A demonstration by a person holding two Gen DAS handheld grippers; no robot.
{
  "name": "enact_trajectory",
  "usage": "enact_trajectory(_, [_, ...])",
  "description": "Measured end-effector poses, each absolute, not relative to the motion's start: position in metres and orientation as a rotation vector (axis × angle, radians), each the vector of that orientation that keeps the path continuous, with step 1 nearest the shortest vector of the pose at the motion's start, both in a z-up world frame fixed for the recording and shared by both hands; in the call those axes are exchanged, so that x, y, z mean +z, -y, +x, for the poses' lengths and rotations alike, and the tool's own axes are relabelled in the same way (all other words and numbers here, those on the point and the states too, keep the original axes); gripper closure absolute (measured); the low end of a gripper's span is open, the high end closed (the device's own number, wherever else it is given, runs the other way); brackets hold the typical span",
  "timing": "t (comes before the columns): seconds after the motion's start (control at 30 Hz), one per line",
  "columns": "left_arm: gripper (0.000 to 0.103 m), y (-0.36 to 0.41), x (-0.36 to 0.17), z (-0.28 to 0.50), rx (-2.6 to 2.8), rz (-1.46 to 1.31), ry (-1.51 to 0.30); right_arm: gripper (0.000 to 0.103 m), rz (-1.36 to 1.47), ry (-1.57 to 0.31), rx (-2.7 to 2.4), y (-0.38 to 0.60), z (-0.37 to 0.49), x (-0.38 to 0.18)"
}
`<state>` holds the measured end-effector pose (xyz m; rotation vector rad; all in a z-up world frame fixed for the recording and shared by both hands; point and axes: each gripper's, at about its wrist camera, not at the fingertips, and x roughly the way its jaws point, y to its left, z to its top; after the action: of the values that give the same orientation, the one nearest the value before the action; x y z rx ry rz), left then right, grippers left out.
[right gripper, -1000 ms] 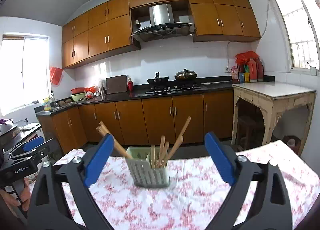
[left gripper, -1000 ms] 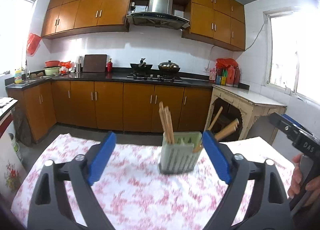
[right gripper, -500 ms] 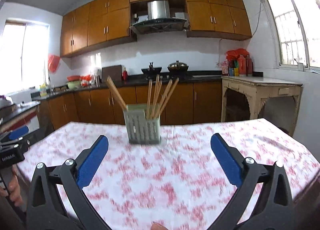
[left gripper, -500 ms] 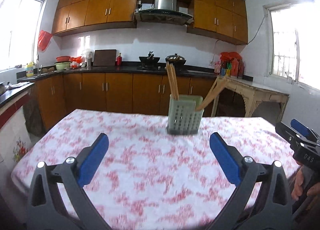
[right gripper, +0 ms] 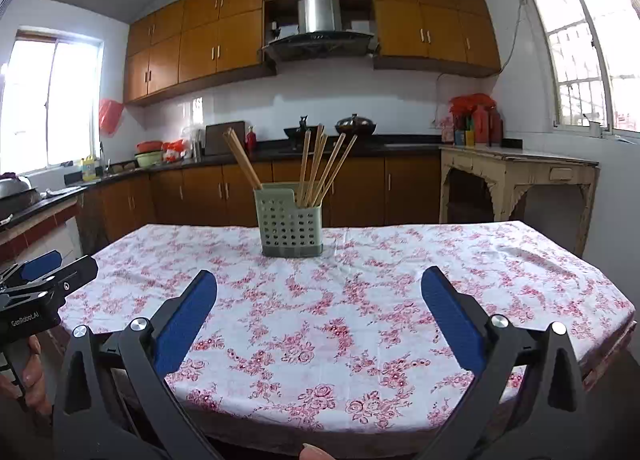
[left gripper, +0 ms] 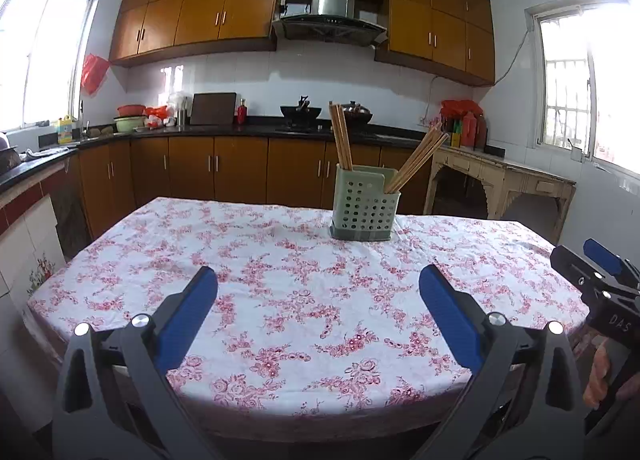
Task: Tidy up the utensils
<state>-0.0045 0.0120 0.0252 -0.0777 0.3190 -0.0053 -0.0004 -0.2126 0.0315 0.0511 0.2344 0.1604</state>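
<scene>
A pale green perforated utensil holder [left gripper: 365, 207] stands upright on the far middle of the table [left gripper: 280, 300]; it also shows in the right wrist view [right gripper: 289, 222]. Several wooden chopsticks [left gripper: 342, 136] stick out of it, in two bunches, seen too in the right wrist view [right gripper: 320, 167]. My left gripper [left gripper: 318, 278] is open and empty, low over the table's near edge. My right gripper [right gripper: 319, 279] is open and empty, likewise near the front edge. Each gripper shows at the side of the other's view: the right one [left gripper: 600, 280], the left one [right gripper: 40, 280].
The table carries a white cloth with red flowers [right gripper: 360, 292]. Kitchen cabinets and a counter with a stove [left gripper: 304, 119] run behind. A cream side table [right gripper: 516, 167] stands at the right wall. A counter [left gripper: 28, 167] runs along the left.
Both grippers have drawn back from the utensil holder toward the table's near edge and dropped lower. The holder now looks smaller and farther away. Both stay open and empty.
</scene>
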Motion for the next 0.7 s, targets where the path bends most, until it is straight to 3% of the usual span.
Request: enact_trajectory(0.7, [0.004, -0.0089, 0.0209, -0.0094, -0.013, -0.091, -0.317, 0.002, 0.075, -0.266, 0.151, 0.2166, -0.0037, 0.0233])
